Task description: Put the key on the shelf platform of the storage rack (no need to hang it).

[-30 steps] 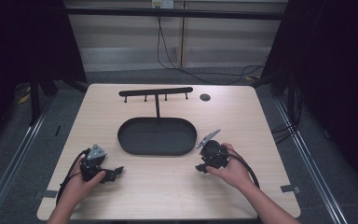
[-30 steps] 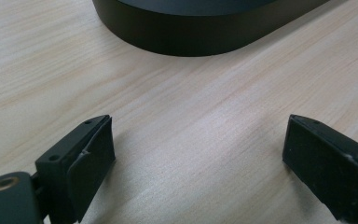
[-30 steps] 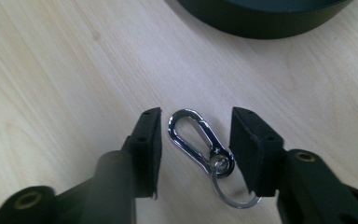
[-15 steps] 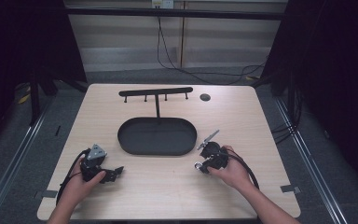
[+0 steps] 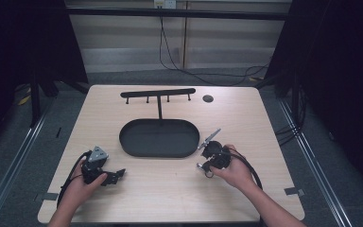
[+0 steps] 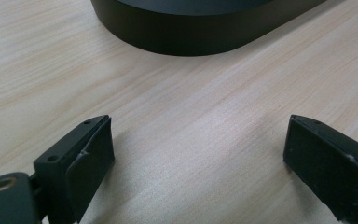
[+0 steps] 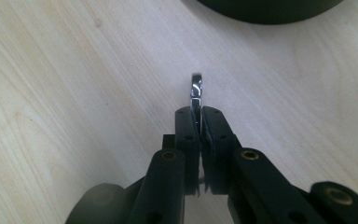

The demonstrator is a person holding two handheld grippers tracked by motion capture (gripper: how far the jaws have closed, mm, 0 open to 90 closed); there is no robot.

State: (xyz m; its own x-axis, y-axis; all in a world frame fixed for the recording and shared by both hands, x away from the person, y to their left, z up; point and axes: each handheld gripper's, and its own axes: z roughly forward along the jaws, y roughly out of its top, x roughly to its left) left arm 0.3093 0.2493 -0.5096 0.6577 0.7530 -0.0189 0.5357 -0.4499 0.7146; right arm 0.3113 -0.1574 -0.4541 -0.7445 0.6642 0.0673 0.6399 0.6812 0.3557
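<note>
With my right tool (image 7: 199, 122) having just closed on the thin chrome wrench (image 7: 196, 93) low over the desk (image 5: 170, 189) beside the black oval tray (image 5: 159, 138), I lift it slowly and level, keeping my left tool (image 6: 198, 154) open and parked.

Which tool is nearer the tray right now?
Right. The right tool, shut on a metal ring, sits just off the tray at its right end; the left tool, open, lies farther off, toward the table's near-left.

No readable text, no labels, no brands, no numbers, no signs anywhere
</note>
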